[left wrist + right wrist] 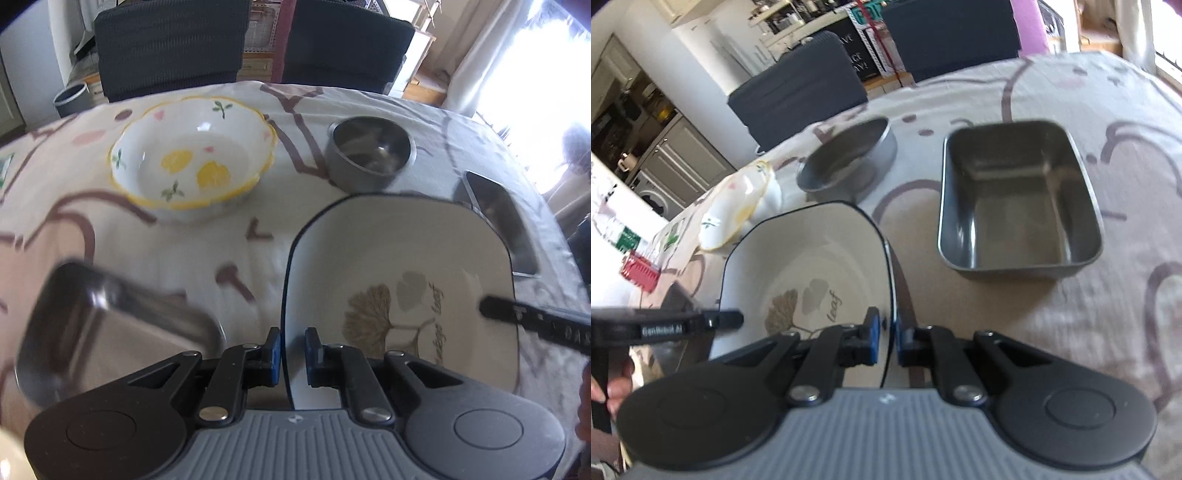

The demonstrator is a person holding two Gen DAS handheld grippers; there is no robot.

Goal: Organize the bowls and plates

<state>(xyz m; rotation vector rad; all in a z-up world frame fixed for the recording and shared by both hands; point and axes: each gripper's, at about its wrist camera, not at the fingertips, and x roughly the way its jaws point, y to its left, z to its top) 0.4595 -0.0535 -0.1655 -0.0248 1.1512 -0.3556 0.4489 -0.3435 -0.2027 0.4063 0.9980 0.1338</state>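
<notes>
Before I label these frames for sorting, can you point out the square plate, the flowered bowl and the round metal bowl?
square plate (406, 251): left wrist view, bare inner surface.
flowered bowl (192, 162): left wrist view, inside bottom.
round metal bowl (849, 162): right wrist view, inner wall.

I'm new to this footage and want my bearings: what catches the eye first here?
The square white plate with a leaf print, gripped on opposite rims by the left gripper and right gripper, above the tablecloth. Beyond it sit a yellow-rimmed flowered bowl and a round steel bowl; a rectangular steel tray lies to its right.
</notes>
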